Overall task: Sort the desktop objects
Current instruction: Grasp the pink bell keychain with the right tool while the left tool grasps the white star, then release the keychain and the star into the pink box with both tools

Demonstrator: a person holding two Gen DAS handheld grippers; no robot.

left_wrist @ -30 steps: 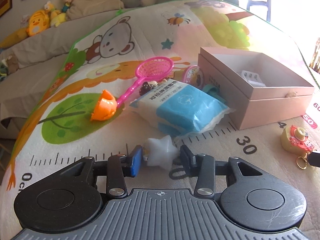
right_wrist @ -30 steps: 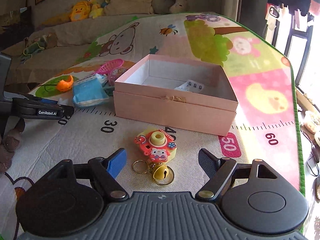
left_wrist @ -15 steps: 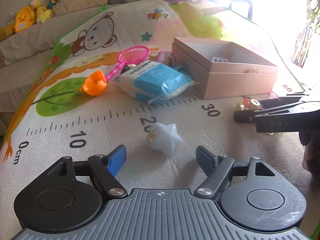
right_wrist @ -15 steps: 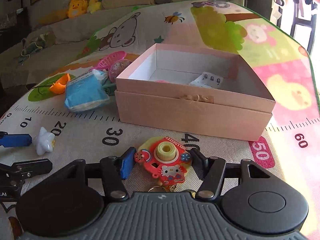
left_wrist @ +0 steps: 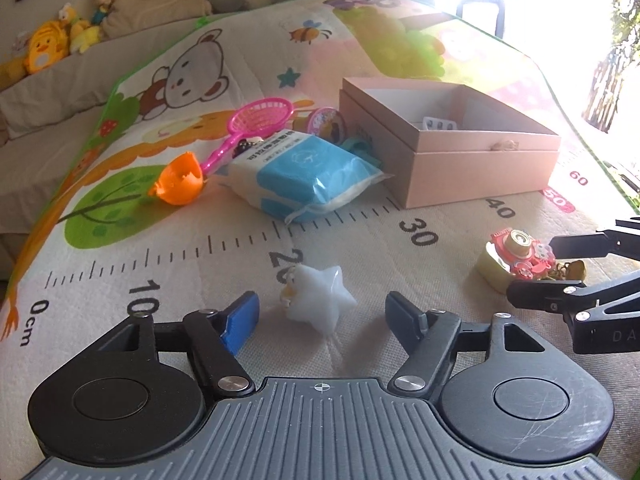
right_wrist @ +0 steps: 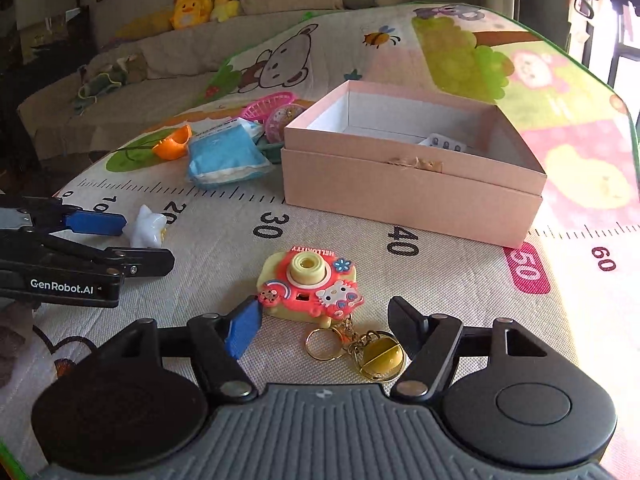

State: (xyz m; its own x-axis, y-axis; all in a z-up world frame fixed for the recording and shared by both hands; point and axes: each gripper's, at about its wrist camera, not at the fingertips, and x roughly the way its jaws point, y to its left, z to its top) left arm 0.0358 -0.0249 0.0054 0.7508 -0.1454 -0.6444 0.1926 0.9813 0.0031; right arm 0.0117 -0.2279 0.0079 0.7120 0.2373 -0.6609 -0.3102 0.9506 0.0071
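My left gripper (left_wrist: 322, 316) is open, with a white star toy (left_wrist: 320, 300) lying on the mat between and just ahead of its fingertips, untouched. My right gripper (right_wrist: 326, 320) is open around the near side of a yellow and red toy camera keychain (right_wrist: 310, 284); its ring and yellow bell (right_wrist: 378, 356) lie between the fingers. The open pink box (right_wrist: 408, 184) stands beyond with a pill blister (right_wrist: 444, 144) inside. The star toy (right_wrist: 146, 226) and the left gripper (right_wrist: 138, 240) show in the right wrist view, the camera (left_wrist: 516, 258) in the left wrist view.
A blue and white tissue pack (left_wrist: 304, 172), orange half shell (left_wrist: 180, 180), pink toy net (left_wrist: 256, 124) and round pink toy (left_wrist: 328, 124) lie left of the box (left_wrist: 452, 140) on a printed play mat (left_wrist: 120, 280). Stuffed toys (right_wrist: 200, 4) sit on a sofa behind.
The left gripper let go of the star toy, opened and drew back. The right gripper closed in around the camera keychain half a second ago, and now stands open wider and farther back.
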